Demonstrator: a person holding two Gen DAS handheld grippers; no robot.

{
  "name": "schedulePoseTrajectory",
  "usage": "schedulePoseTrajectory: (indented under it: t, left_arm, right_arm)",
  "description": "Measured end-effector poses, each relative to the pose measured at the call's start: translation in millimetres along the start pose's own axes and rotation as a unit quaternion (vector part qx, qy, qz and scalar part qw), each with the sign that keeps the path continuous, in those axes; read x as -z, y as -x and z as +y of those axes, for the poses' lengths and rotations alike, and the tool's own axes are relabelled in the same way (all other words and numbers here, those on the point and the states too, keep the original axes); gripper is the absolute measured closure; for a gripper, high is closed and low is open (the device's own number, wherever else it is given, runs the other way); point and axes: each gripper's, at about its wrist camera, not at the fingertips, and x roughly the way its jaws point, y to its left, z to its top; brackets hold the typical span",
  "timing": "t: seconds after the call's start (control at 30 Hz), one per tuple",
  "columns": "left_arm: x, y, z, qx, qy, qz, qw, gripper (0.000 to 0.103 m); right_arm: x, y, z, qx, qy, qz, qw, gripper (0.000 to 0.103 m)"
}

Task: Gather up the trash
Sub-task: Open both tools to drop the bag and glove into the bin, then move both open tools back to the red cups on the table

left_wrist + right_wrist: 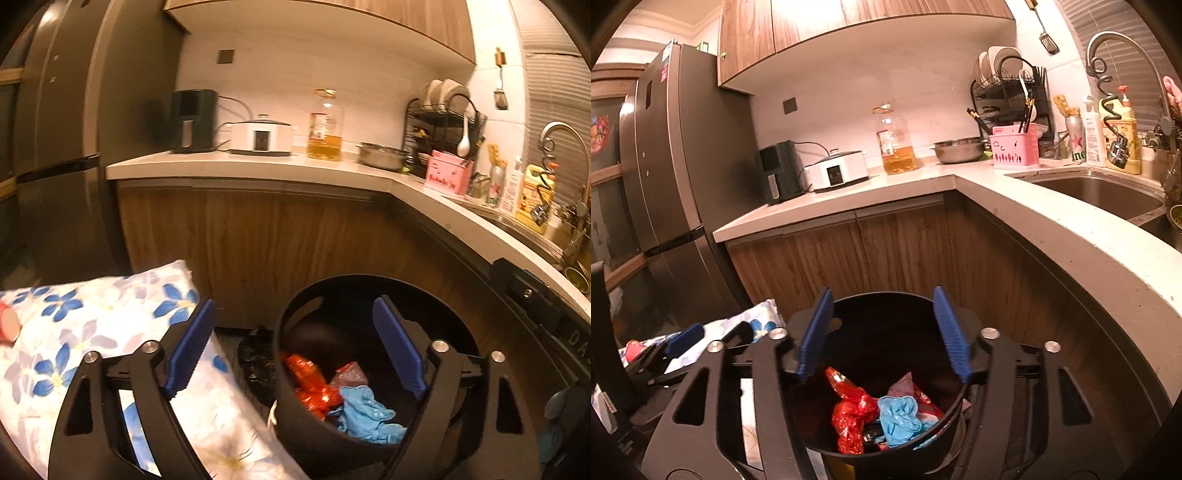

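A round black trash bin [286,325] stands on the floor in front of wooden cabinets. Inside it lie a crumpled red wrapper [310,384], a blue glove [365,410] and a pinkish plastic scrap [349,373]. My left gripper [293,306] hangs open over the bin's left rim, nothing between its blue pads. In the right wrist view the same bin [894,451] shows the red wrapper [853,413] and blue glove [899,413]. My right gripper [882,295] is open above the bin's mouth and holds nothing. The left gripper [713,334] shows at the lower left.
A floral cloth [110,325] covers a surface left of the bin, with a red-and-pink object [9,325] on it. A black bag [255,358] sits beside the bin. The L-shaped counter [1015,206] carries appliances, an oil bottle [895,144] and a sink [1100,192]. A fridge [665,166] stands left.
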Motion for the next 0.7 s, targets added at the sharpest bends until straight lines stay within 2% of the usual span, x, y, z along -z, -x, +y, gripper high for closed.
schedulePoseTrajectory:
  t: [0.17,0.27,0.47,0.7]
  left_arm:
    - [7.6,23.6,17.9,-0.03,0.024,-0.01,0.9992,0.013]
    - [12.8,38.1,29.2,-0.043,0.037,-0.016,0.9983,0.008]
    - [23.8,69.3,53.2,-0.08,0.059,-0.03,0.9946,0.006]
    - [39.7,99.3,72.9,-0.11,0.056,-0.035,0.9917,0.006]
  right_arm:
    - [3.8,11.8,4.1,0.007,-0.002,-0.006,1.0,0.027]
    - [7.4,19.7,6.9,0.006,-0.006,-0.008,1.0,0.022]
    - [16.6,34.4,18.1,-0.001,-0.006,-0.009,1.0,0.019]
    - [29.0,49.5,40.5,-0.01,-0.004,-0.013,1.0,0.019]
